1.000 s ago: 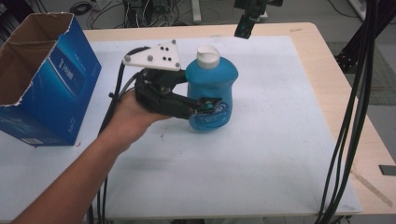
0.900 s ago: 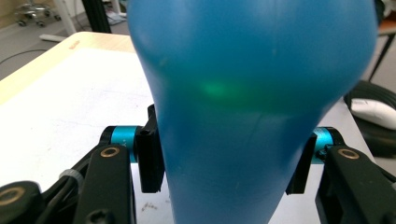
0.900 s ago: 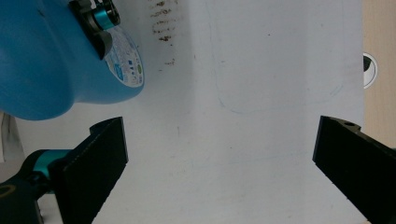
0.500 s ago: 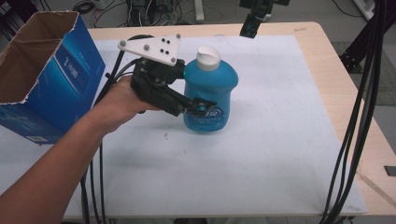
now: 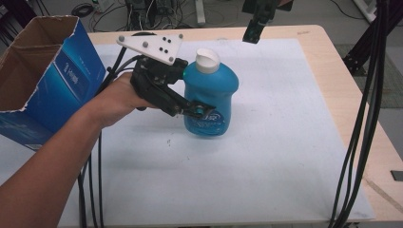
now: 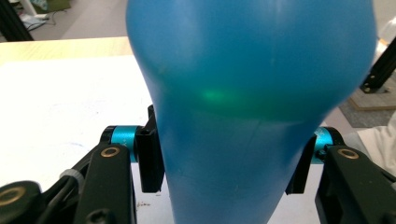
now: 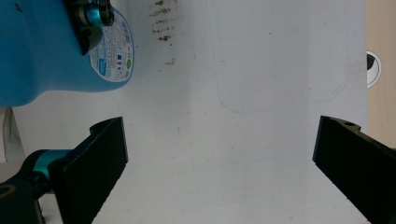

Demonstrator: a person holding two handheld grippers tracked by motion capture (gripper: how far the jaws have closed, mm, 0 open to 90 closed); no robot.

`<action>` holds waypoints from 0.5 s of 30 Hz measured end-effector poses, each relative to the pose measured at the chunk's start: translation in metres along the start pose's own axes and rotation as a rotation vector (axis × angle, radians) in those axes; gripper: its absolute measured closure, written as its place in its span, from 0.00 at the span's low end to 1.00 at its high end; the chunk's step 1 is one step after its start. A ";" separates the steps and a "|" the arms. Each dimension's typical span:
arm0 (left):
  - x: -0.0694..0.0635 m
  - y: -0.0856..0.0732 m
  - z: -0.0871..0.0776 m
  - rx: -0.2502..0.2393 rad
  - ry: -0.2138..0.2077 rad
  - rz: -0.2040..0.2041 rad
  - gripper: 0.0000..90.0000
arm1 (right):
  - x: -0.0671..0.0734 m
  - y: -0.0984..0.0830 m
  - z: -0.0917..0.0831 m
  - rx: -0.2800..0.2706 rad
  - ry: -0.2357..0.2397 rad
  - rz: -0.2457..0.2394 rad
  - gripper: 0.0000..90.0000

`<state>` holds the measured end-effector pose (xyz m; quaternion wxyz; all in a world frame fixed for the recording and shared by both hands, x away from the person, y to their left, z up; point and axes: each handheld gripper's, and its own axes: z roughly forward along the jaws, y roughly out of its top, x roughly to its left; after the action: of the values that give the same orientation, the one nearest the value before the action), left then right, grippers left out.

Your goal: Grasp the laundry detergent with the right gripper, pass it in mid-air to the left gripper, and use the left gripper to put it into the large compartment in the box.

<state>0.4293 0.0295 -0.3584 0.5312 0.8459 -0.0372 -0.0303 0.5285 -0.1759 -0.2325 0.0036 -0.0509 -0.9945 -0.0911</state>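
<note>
Counter [image 5: 285, 156]: white, bearing an open box [image 5: 43, 80] at your left. Bottle [image 5: 209, 95]: blue, upright at mid-counter, apparently lifted just clear. Left hand-held gripper [image 5: 190, 110]: pinching the bottle's waist. Right hand-held gripper [image 7: 219, 163]: spread, empty. Carrying step, likely; next, swing boxward, keeping the grip firm.

Left gripper [image 5: 199, 111]: black linkage, teal collars w/ brass screws, grey 3-cornered plate [image 5: 151, 46] w/ dark dots, black cables [image 5: 90, 185]. Right gripper [image 7: 219, 172]: black ribbed jaws.
</note>
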 end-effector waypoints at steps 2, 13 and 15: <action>0.002 -0.002 0.000 0.006 -0.006 0.006 0.50 | -0.001 0.000 0.000 0.002 0.001 0.000 0.03; 0.005 -0.009 0.008 0.033 -0.041 0.012 0.50 | -0.001 0.001 0.003 0.011 0.002 0.007 0.03; 0.006 -0.010 0.009 0.036 -0.041 0.011 0.50 | -0.001 0.001 0.003 0.015 0.001 0.003 0.03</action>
<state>0.4344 0.0250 -0.3712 0.5154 0.8542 -0.0535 -0.0439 0.5301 -0.1742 -0.2349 0.0047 -0.0524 -0.9951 -0.0838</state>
